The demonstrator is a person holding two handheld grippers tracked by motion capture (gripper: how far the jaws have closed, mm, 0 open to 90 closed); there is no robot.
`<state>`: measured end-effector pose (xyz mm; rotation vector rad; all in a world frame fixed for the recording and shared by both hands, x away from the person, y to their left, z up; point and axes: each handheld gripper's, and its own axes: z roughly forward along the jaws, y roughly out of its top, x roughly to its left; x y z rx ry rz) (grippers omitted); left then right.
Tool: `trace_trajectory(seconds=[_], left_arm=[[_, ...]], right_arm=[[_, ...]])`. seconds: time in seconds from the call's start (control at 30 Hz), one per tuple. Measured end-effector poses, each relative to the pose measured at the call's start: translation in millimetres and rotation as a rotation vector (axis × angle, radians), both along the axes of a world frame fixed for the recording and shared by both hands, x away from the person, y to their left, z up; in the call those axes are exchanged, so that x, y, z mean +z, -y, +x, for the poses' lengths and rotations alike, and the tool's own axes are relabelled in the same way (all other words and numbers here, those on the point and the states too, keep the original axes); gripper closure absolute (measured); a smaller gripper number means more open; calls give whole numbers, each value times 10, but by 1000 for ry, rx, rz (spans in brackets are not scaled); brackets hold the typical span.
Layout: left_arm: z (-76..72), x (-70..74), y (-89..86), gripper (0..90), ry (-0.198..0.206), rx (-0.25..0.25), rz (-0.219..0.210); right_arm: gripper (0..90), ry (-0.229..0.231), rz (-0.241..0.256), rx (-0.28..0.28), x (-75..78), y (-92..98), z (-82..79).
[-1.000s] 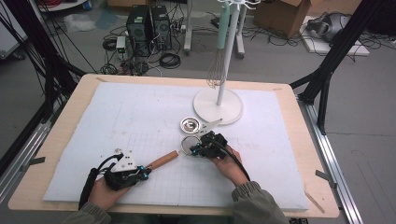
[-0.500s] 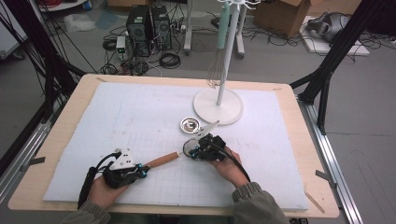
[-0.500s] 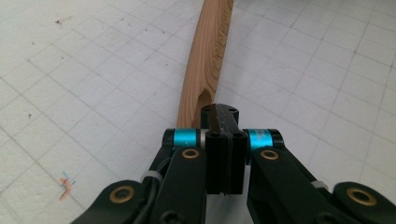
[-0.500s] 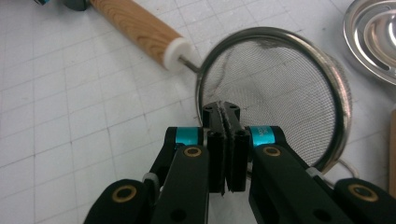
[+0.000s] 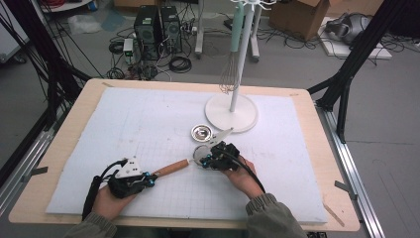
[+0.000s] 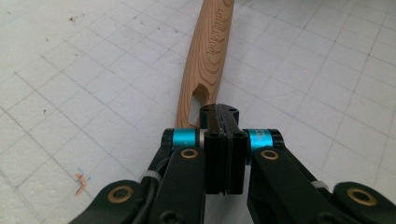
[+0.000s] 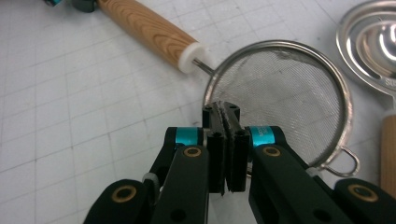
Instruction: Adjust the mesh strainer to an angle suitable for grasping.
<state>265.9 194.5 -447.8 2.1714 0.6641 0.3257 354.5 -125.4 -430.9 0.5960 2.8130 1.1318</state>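
The sieve (image 7: 280, 100) lies near the middle of the surface (image 5: 148, 119). The left gripper (image 6: 223, 112) has slid right and now pinches shut on the handle (image 6: 208, 60) end. The right gripper (image 7: 223, 112) grips the rim. Lifting can likely start.

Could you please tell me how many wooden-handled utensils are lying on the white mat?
2. The strainer lies between the two grippers; the second, holding a shiny metal bowl, lies just beyond, its wooden handle cut off at the frame edge. Others may be hidden.
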Motion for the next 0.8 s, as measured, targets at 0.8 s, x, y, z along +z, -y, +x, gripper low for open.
trace_trajectory(seconds=[0.8], left_arm=[[29, -1, -32, 884, -1, 10, -2]], right_arm=[[894, 25, 55, 9, 169, -200, 145]])
